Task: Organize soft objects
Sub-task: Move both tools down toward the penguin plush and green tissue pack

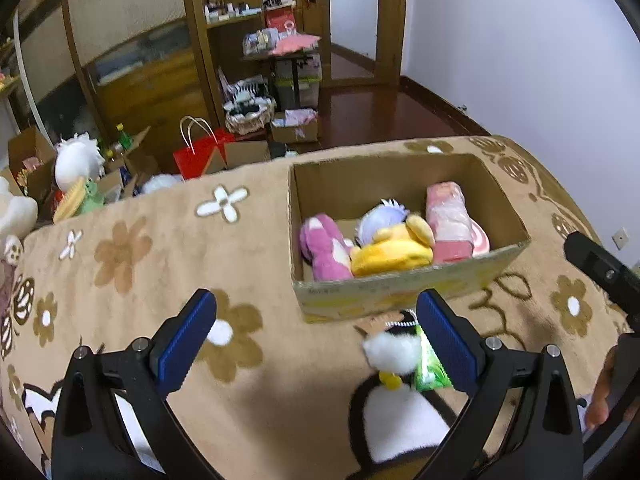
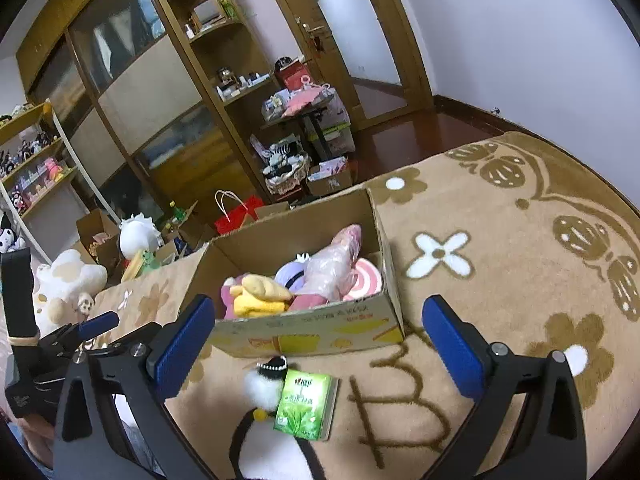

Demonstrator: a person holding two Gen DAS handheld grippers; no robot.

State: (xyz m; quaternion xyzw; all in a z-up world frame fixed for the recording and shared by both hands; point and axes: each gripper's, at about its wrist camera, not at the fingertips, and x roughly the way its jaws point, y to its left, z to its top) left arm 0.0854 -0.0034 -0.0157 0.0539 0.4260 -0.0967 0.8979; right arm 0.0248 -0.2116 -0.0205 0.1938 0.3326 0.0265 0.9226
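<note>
A cardboard box (image 1: 400,296) (image 2: 312,332) sits on a tan flowered blanket (image 1: 160,264) and holds a pink plush (image 1: 324,248), a yellow plush (image 1: 392,254) (image 2: 260,296), a purple-haired plush (image 1: 380,216) and a pink wrapped item (image 1: 448,216) (image 2: 332,264). A black-and-white penguin plush (image 1: 396,400) (image 2: 264,396) lies in front of the box, beside a green tissue pack (image 1: 430,368) (image 2: 306,404). My left gripper (image 1: 316,336) is open just above the penguin. My right gripper (image 2: 320,344) is open over the penguin and the pack. Both are empty.
Beyond the blanket's far edge are open cartons, a red paper bag (image 1: 198,156) (image 2: 236,216), white plush toys (image 1: 78,160) (image 2: 68,276), a wooden wardrobe (image 1: 132,60) and cluttered shelves. The right gripper's body shows at the left wrist view's right edge (image 1: 600,272).
</note>
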